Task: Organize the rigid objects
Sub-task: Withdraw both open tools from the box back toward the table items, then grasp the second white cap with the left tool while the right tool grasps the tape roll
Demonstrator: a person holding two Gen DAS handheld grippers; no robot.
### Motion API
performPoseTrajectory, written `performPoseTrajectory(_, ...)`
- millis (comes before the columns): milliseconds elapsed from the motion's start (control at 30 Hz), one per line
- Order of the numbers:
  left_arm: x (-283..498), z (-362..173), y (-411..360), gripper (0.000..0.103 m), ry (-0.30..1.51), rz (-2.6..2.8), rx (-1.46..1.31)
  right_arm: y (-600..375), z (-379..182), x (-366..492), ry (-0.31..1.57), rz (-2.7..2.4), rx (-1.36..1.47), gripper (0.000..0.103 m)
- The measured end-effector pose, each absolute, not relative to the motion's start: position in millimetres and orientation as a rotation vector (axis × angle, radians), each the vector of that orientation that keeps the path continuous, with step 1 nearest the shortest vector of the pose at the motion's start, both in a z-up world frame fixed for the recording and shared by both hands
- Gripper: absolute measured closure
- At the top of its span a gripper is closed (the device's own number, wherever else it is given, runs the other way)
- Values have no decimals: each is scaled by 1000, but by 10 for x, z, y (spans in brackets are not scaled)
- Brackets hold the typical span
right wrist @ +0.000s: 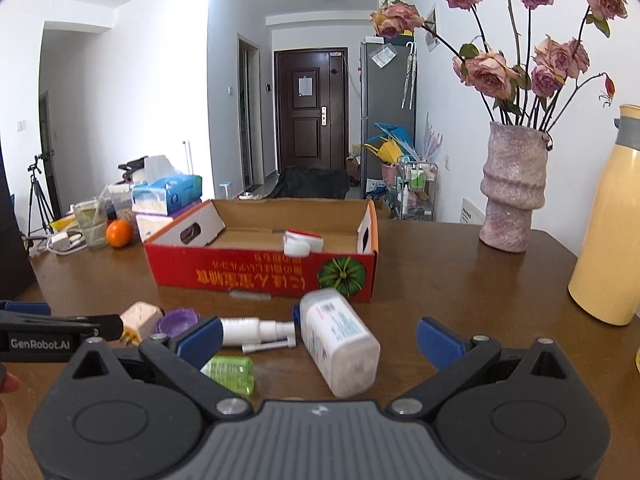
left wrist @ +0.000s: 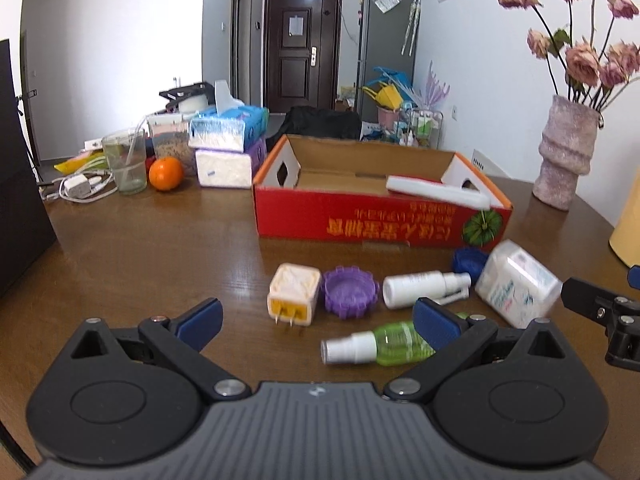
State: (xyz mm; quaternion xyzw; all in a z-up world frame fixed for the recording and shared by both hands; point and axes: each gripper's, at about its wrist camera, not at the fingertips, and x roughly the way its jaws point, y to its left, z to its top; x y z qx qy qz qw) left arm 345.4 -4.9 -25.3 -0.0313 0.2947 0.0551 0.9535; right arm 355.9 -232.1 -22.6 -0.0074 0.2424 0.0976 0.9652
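**Both tongs released, one item boxed, six loose on the table**

Your left gripper (left wrist: 318,322) has its fingers spread wide, holding nothing. It hangs over the near table edge, with the green spray bottle (left wrist: 380,346) lying on its side between the tips and partly under the right pad.

Your right gripper (right wrist: 318,338) is likewise spread and empty. The white tub (right wrist: 340,342) lies tipped on its side between its fingers; I can't tell whether either pad touches it.

Container: the red cardboard box (left wrist: 360,222) sits open-topped mid-table, print upside down from your side. Inside it there's a single white-and-red item (left wrist: 438,192) lying flat near the right end. The rest of the box floor shows bare cardboard.

Loose in front of the box, left to right:
- plug adapter (left wrist: 294,294), prongs toward you
- purple cap (left wrist: 351,291), open side up
- white spray bottle (left wrist: 424,288), on its side
- blue cap (left wrist: 470,260), just behind the tub, near the box wall

Also on the table: a pink vase (left wrist: 566,152) of dried roses.
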Motion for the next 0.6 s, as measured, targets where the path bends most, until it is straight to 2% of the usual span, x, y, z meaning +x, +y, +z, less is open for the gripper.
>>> performPoseTrajectory(600, 3189, -606, -152, 0, 676, 102, -41, -2427, -604, 3267, 534, 200, -33, 0)
